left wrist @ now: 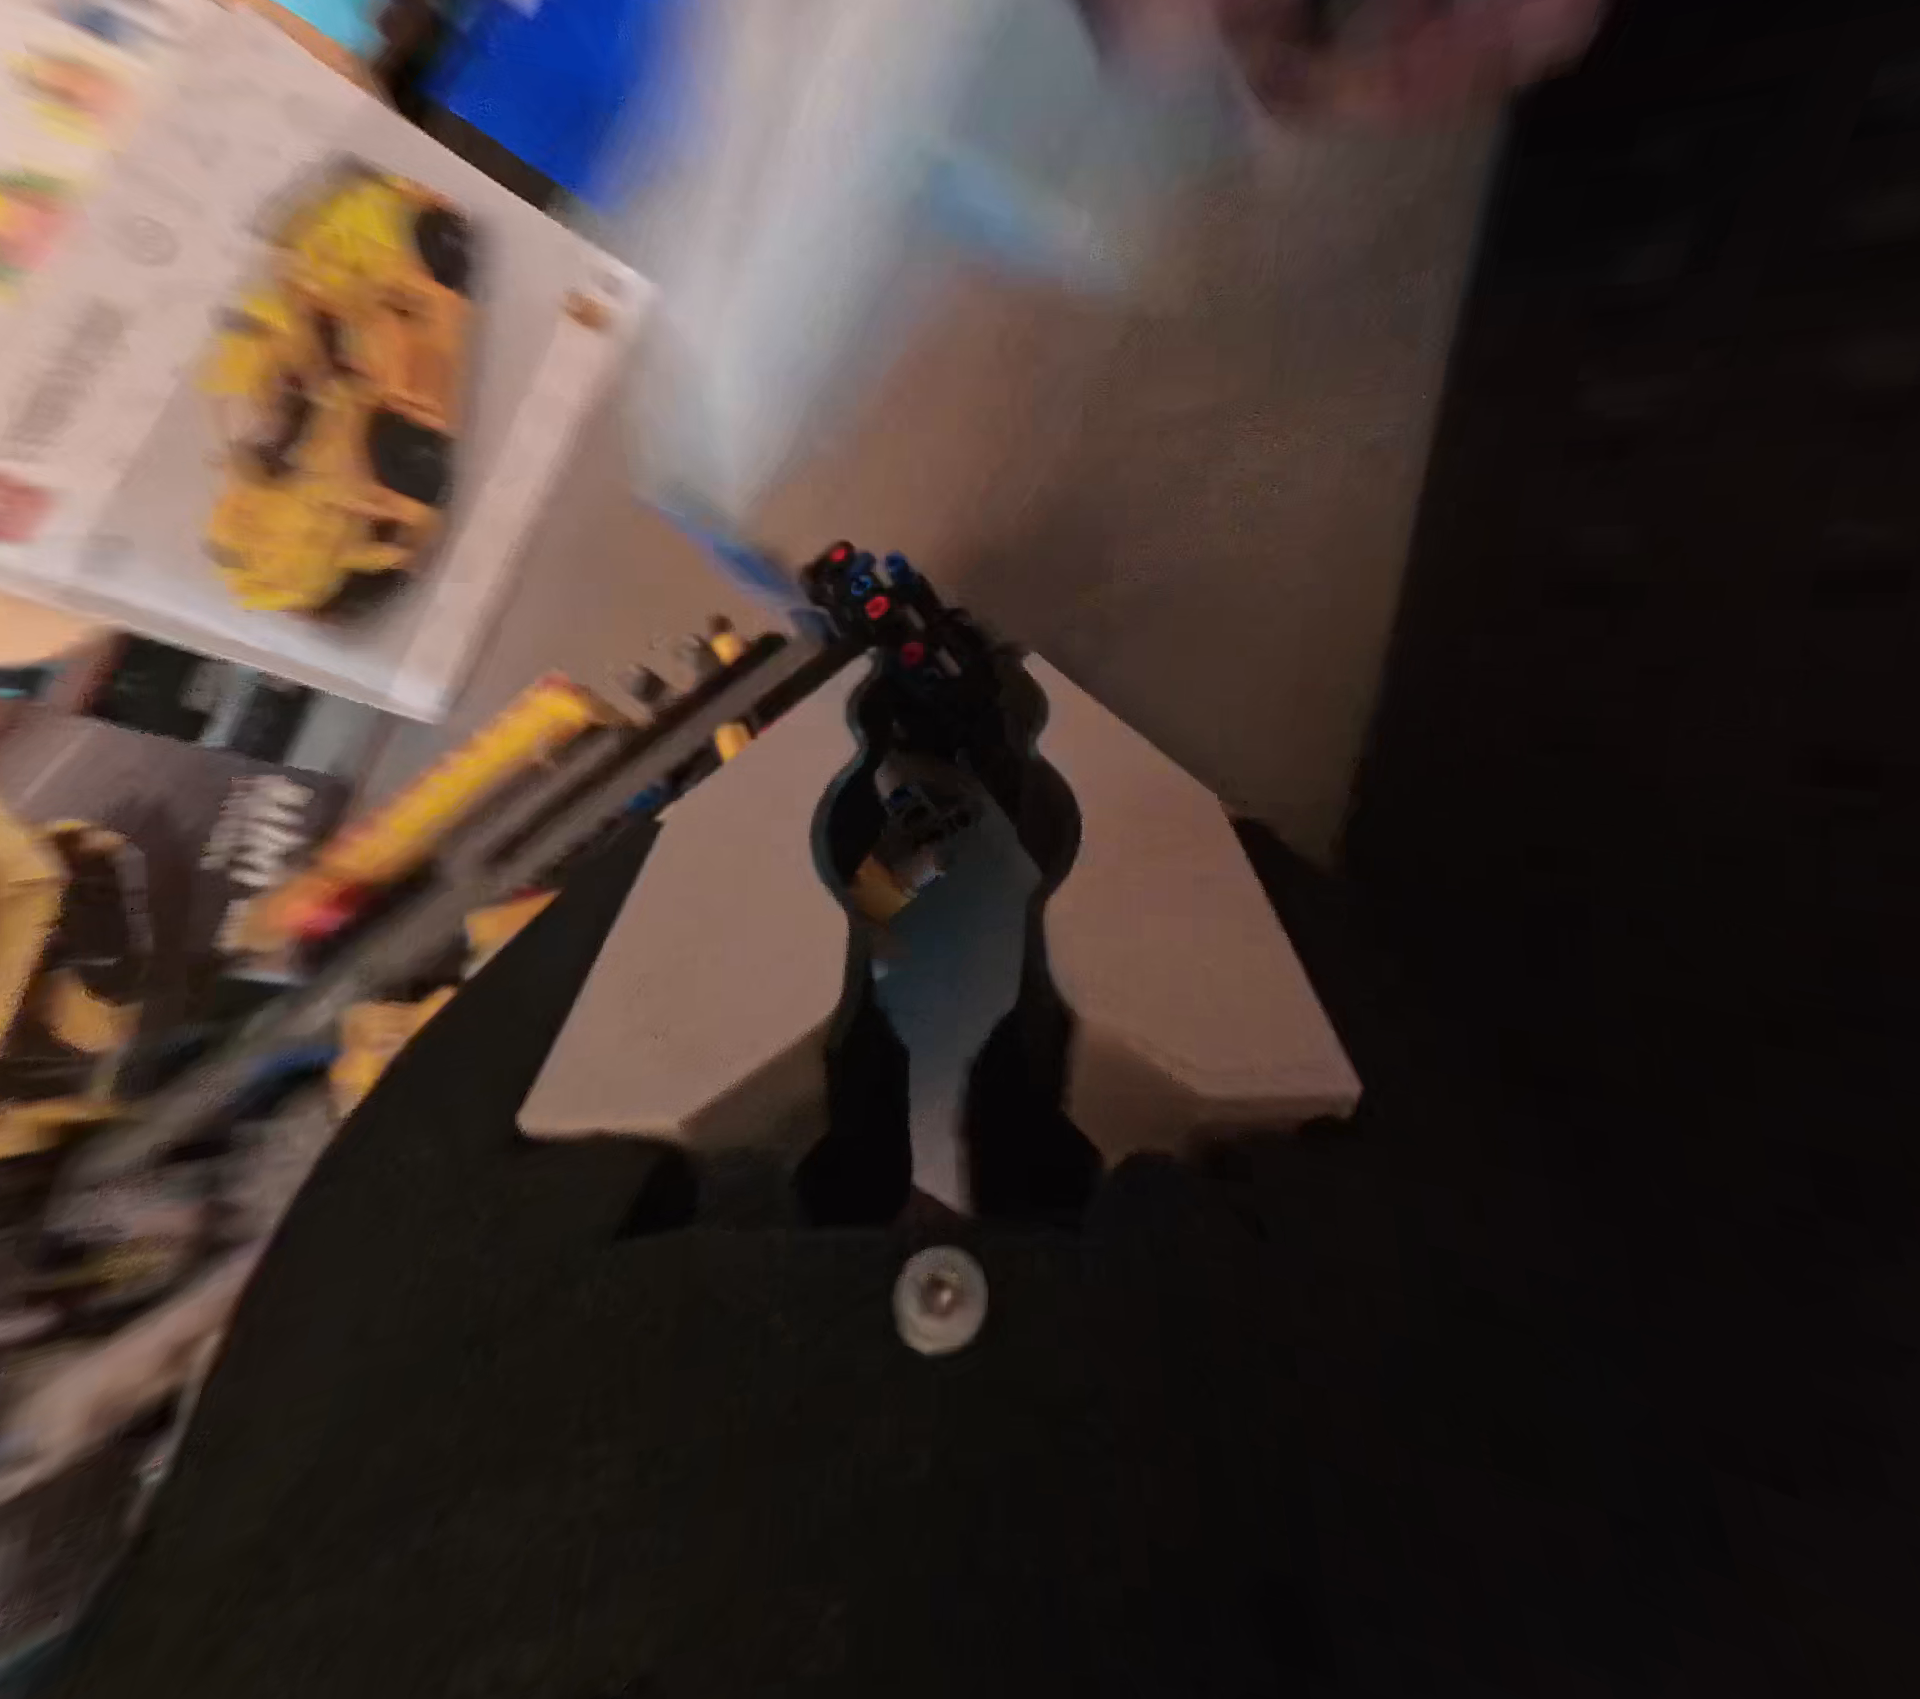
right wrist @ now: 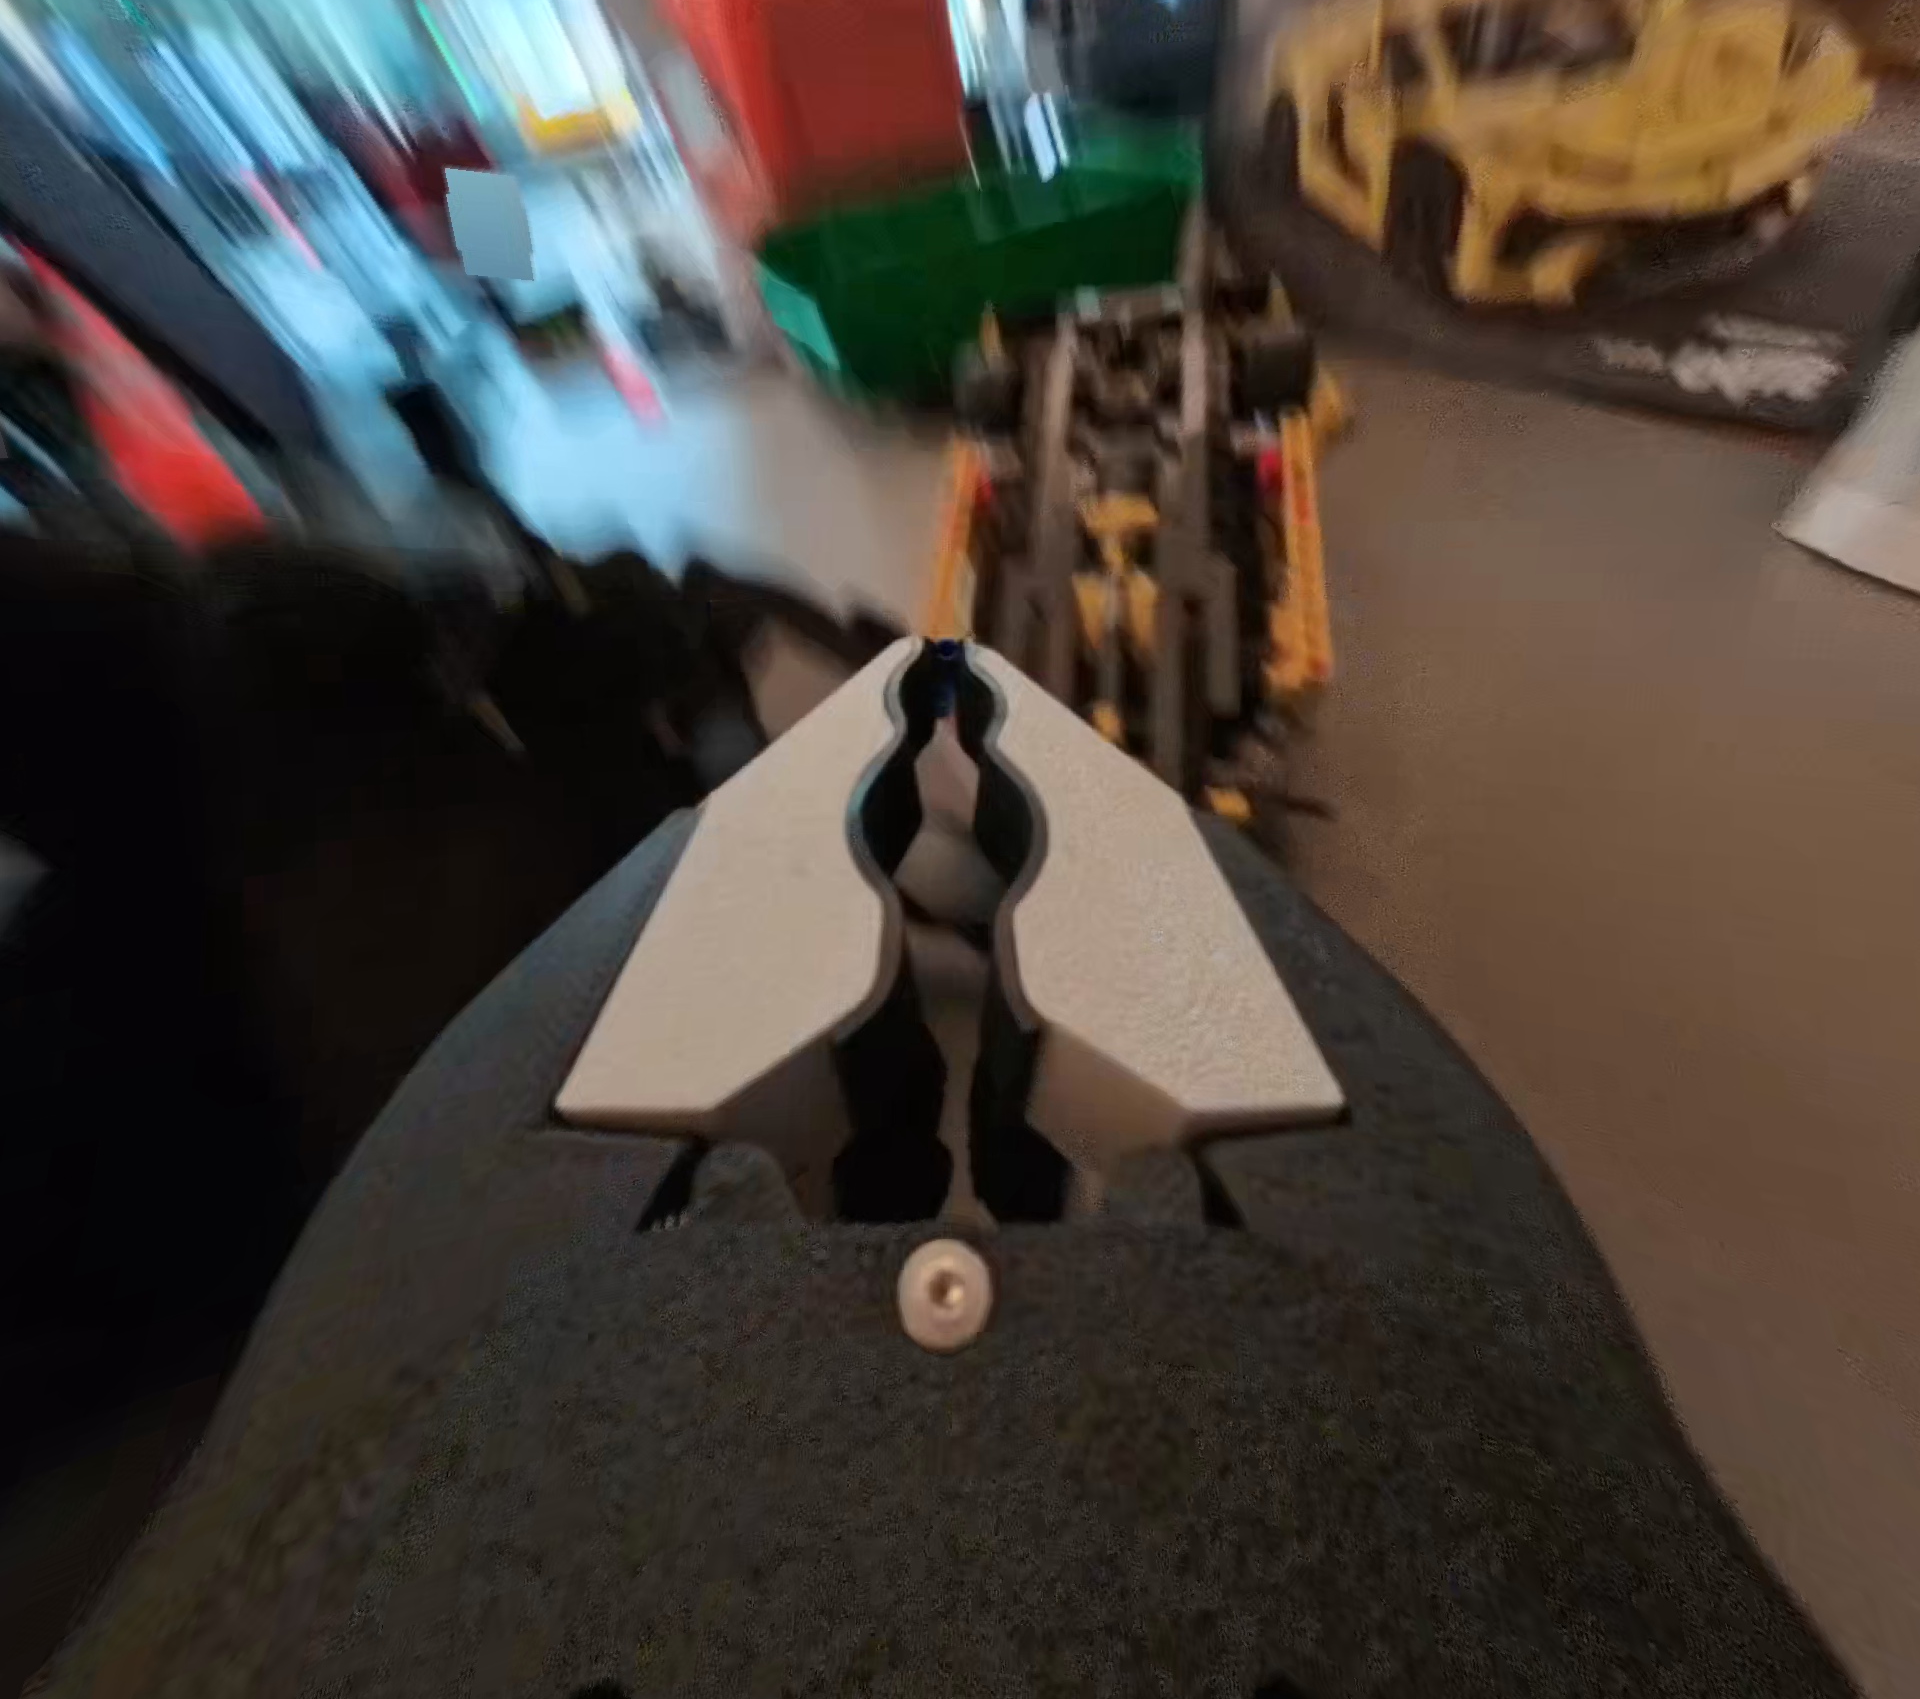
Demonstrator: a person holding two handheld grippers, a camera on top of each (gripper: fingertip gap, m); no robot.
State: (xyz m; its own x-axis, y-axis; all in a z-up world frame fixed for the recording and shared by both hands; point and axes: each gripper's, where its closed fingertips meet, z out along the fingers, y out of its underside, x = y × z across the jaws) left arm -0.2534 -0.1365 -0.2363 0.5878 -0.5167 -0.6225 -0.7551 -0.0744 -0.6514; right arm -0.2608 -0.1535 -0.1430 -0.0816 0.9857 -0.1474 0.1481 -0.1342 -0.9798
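My left gripper (left wrist: 925,704) is shut on the black end of a brick-built car chassis (left wrist: 582,776). That end carries red and blue pins (left wrist: 878,607), and the yellow-and-black frame runs off to the lower left. My right gripper (right wrist: 943,662) is shut on a small blue pin (right wrist: 943,657) at its fingertips. In the right wrist view the same yellow-and-black chassis (right wrist: 1132,527) lies just beyond the tips, lengthwise on the table. Both views are motion-blurred.
An open instruction booklet (left wrist: 332,402) with a yellow car picture lies at the left. A blurred hand (left wrist: 1351,8) shows at the top right. A box (right wrist: 1558,122) picturing a yellow car stands at the back right, with a green bin (right wrist: 987,267) and a red container (right wrist: 831,60) behind the chassis.
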